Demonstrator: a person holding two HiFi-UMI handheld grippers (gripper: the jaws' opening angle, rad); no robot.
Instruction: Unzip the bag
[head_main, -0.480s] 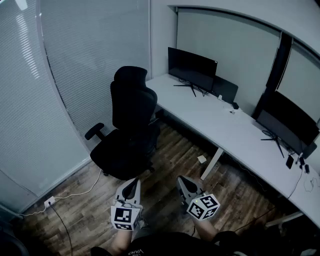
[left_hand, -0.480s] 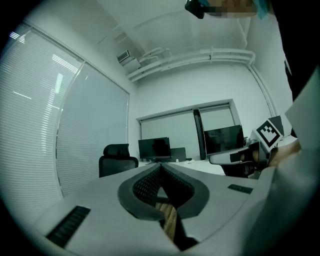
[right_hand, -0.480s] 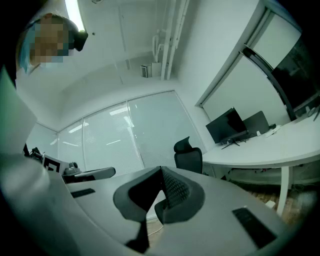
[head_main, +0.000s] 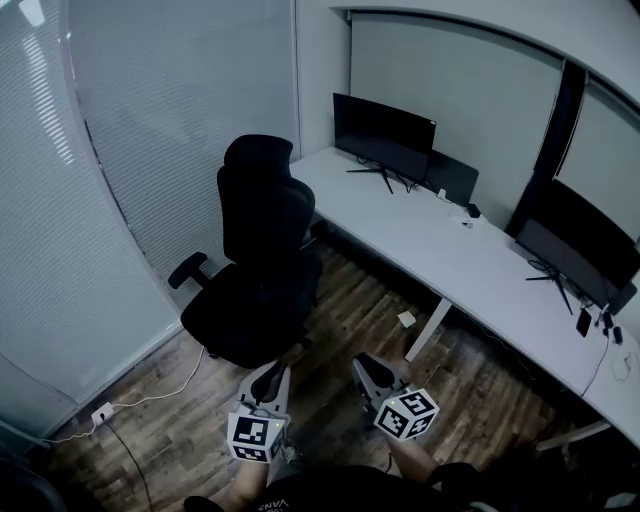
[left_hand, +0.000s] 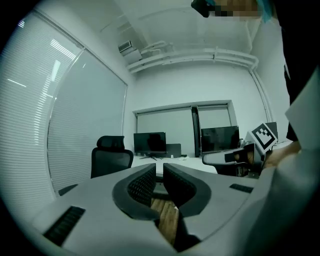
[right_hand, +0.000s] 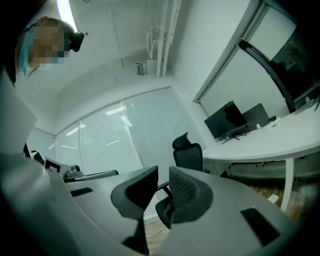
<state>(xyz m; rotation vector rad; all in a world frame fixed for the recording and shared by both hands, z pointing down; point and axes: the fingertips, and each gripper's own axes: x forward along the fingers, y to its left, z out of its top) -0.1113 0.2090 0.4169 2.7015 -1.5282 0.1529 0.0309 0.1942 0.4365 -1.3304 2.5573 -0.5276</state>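
Note:
No bag shows in any view. My left gripper and right gripper hang side by side low in the head view, over the wooden floor, both pointing ahead toward a black office chair. In the left gripper view the left gripper has its jaws nearly together with nothing between them. The right gripper in its own view looks the same, shut on nothing, with the chair beyond it.
A long white desk curves along the right and carries two dark monitors and small items. Frosted glass walls stand to the left. A white cable and a socket block lie on the floor at the left.
The left gripper sits slightly lower in the head view and the whole view has shifted a little. Both grippers stay shut and hold nothing.

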